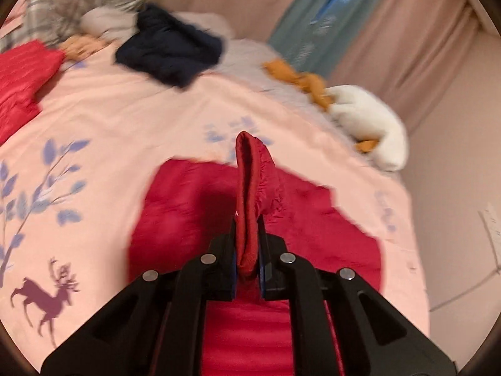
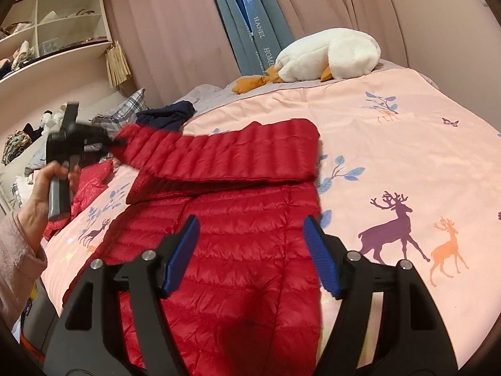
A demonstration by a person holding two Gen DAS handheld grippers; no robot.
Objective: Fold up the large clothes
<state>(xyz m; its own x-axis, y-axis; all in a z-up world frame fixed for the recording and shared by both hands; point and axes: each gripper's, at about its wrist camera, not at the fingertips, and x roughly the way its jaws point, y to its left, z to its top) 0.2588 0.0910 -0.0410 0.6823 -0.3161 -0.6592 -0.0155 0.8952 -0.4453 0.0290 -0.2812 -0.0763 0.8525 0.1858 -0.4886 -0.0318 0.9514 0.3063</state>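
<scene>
Left wrist view: left gripper (image 1: 247,244) is clamped on the cuff of the red down jacket (image 1: 194,216), cuff sticking up between the pads. Rest of the jacket lies below on the pink duvet (image 1: 119,119). Only this view shows the grip close up, plus a second red garment (image 1: 22,78) at the far left edge. Picture is motion-blurred.

Right wrist view: right gripper (image 2: 250,253) stands wide with nothing between the blue pads (image 2: 184,250), hanging over the jacket body. Only here is the sleeve (image 2: 225,153) seen stretched across the jacket toward the left gripper, held in a hand (image 2: 40,194) with a pink sleeve.

Room: bed with deer-print duvet, white plush goose (image 2: 325,56), navy garment (image 2: 169,116), plaid pillow (image 2: 131,106), pink curtains (image 2: 175,31), shelves (image 2: 56,31) at left.
</scene>
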